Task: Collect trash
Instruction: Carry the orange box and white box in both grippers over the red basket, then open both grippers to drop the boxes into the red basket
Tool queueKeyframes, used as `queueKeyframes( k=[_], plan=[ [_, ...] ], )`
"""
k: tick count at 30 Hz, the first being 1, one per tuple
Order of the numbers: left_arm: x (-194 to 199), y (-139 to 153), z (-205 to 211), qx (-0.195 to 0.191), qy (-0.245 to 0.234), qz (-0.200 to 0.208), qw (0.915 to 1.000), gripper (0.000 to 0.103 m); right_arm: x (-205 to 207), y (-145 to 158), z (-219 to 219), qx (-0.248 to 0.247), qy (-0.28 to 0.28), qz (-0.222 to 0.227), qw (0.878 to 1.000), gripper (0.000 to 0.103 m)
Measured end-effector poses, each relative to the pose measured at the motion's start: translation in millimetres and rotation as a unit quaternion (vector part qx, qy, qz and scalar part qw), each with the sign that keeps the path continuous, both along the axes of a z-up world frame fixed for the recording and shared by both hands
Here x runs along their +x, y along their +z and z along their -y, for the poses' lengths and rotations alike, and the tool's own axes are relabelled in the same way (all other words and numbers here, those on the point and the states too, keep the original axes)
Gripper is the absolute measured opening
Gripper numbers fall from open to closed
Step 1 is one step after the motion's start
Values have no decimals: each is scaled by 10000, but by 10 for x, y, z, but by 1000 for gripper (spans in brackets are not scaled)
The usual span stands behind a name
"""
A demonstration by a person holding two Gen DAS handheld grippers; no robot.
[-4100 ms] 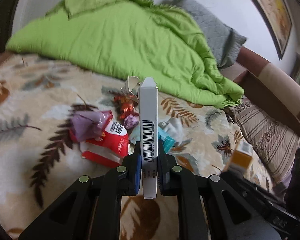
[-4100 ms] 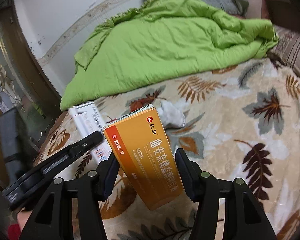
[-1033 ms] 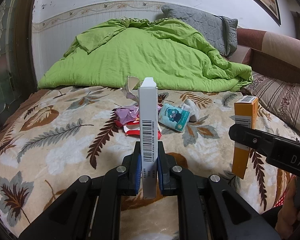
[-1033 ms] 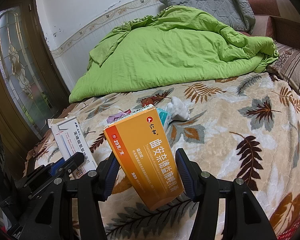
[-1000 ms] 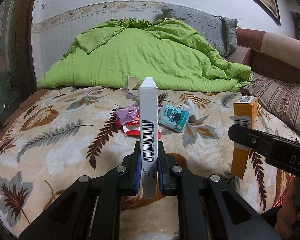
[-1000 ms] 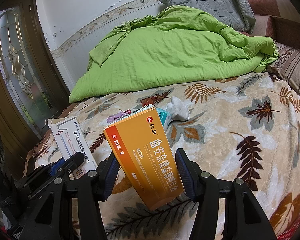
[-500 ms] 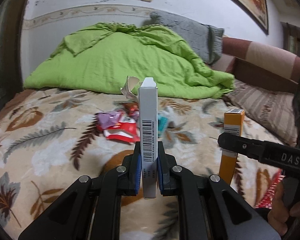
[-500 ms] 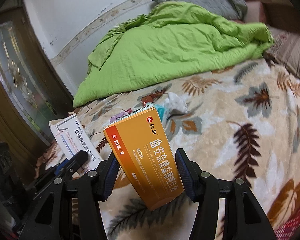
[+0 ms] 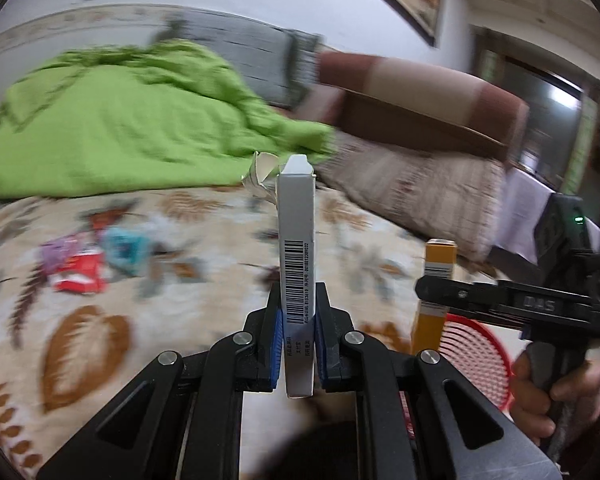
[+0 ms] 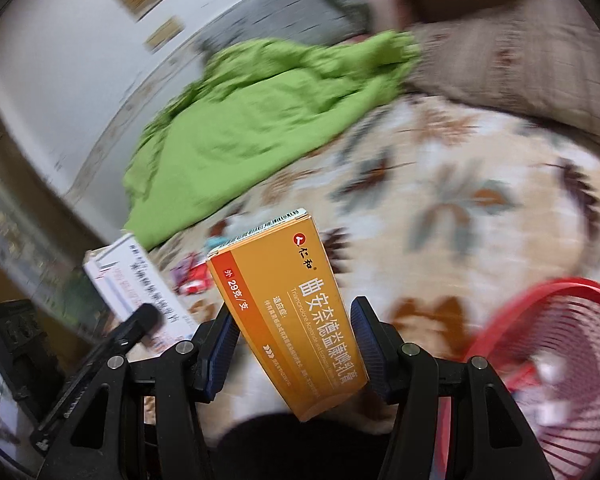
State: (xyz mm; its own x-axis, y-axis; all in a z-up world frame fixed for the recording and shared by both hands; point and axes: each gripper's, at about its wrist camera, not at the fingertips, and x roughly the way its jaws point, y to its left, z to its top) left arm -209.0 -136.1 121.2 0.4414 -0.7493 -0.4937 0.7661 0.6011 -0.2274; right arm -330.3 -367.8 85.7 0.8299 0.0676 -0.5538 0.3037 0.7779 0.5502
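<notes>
My left gripper [image 9: 296, 320] is shut on a tall white box with a barcode [image 9: 296, 248], held upright. It also shows in the right wrist view [image 10: 140, 292] at the left. My right gripper [image 10: 292, 336] is shut on an orange medicine box [image 10: 288, 304], tilted; in the left wrist view the orange box [image 9: 434, 292] is at the right. A red slatted basket [image 10: 560, 360] sits at the lower right beside the bed; it also shows in the left wrist view [image 9: 476, 364]. More trash, a red wrapper [image 9: 78, 276], a purple wrapper and a teal packet [image 9: 126, 248], lies on the bed.
The bed has a leaf-patterned blanket [image 9: 100, 320], a green duvet [image 9: 112, 120], a grey pillow and a striped pillow [image 9: 412, 184]. A brown headboard [image 9: 420, 96] runs behind. A hand [image 9: 548, 388] holds the right gripper.
Both grippers have swung to the right and away from the bed, still holding their boxes. The red basket has come into view. The view is blurred by motion.
</notes>
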Motion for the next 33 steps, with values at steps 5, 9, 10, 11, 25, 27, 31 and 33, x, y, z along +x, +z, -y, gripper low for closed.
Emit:
queueKeyframes(
  k=[5,9,10,11,25,27,31,33],
  plan=[
    [-335,-22,602,13,-950,-450,9945,13,-652,-92,530,92,-833,-228,9962,60],
    [-604,-104,1057,118,-1620,-838,9832,13,-1037,-177,809,164,-1354,-410,9898,61],
    [-670,-131,1170,159,-1773,-907,9798,13,-1130,-206,871,201,-1470,-440,9880,61],
    [-727,-155,1269,211,-1881,-938,9774,13,-1196,-219,912,215,-1522,-458,9871,61],
    [-769,-283,1428,350,-1989,-1355,9700,50,-1299,-190,975,17,-1747,-542,9831,68],
    [-663,-266,1301,351,-1788,-1341,9741,53,-1213,-172,912,-5,-1611,-514,9856,68],
    [-426,-256,1021,398,-1342,-1310,9815,53,-949,-138,723,-24,-1157,-464,9922,68],
    [-295,-253,842,432,-1054,-1290,9851,53,-774,-138,608,-20,-894,-467,9949,68]
  ],
)
